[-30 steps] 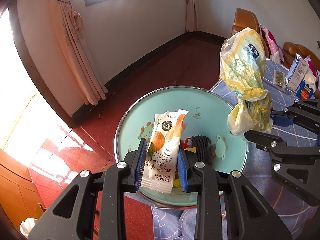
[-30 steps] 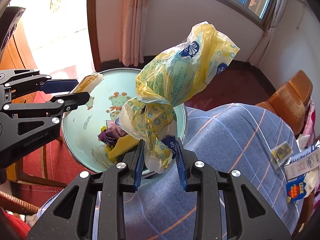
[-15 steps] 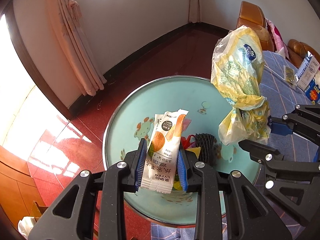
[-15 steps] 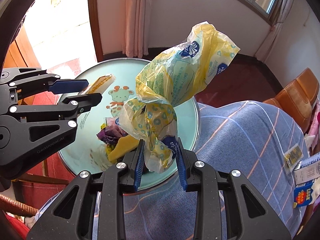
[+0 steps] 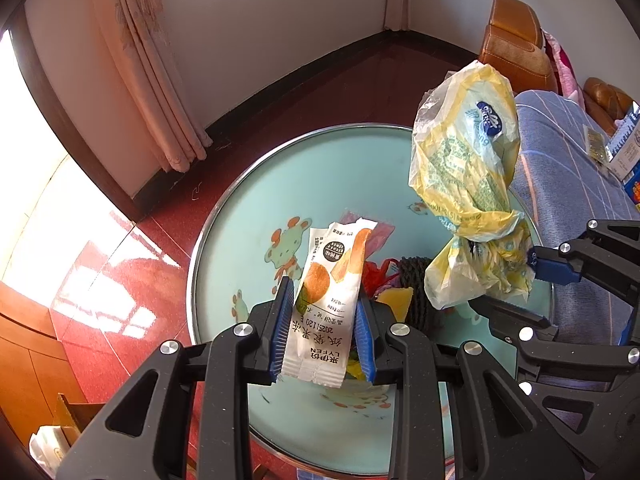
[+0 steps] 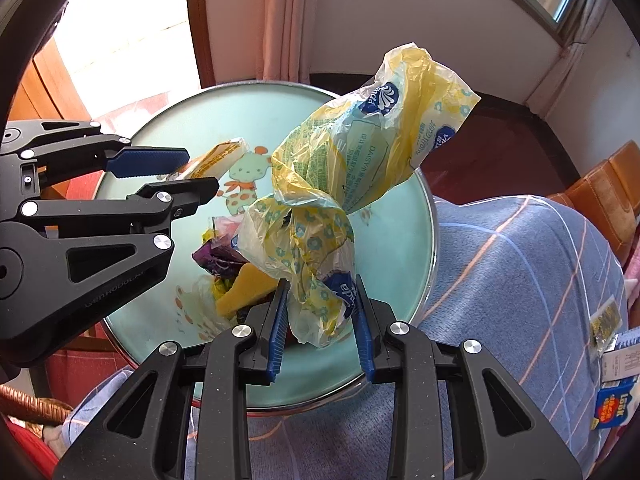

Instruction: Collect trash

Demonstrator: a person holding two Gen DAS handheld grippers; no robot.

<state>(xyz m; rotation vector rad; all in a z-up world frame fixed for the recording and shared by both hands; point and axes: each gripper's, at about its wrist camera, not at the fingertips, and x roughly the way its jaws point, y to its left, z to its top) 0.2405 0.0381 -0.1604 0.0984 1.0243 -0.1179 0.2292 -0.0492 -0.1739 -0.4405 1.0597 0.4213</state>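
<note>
My left gripper [image 5: 323, 322] is shut on a white snack wrapper [image 5: 328, 300] with an orange picture, held upright over a round pale-green basin [image 5: 248, 208]. My right gripper [image 6: 320, 322] is shut on a crumpled yellow plastic bag [image 6: 352, 160], which stands up above the same basin [image 6: 400, 216]. In the left wrist view the yellow bag [image 5: 464, 184] and the right gripper [image 5: 516, 284] hang at the right. In the right wrist view the left gripper [image 6: 176, 172] and its wrapper [image 6: 216, 156] show at the left. Several bits of trash [image 6: 228, 264] lie in the basin's bottom.
The basin stands on a red tiled floor [image 5: 120, 280] beside a table under a blue checked cloth [image 6: 520, 280]. Small packets and a carton [image 6: 612, 360] lie on the cloth. Curtains [image 5: 148, 72], a wall and brown leather seats [image 5: 516, 36] stand beyond.
Both grippers have sunk and moved over the basin, each still holding its trash. The basin looks larger and more centred under them in both views.
</note>
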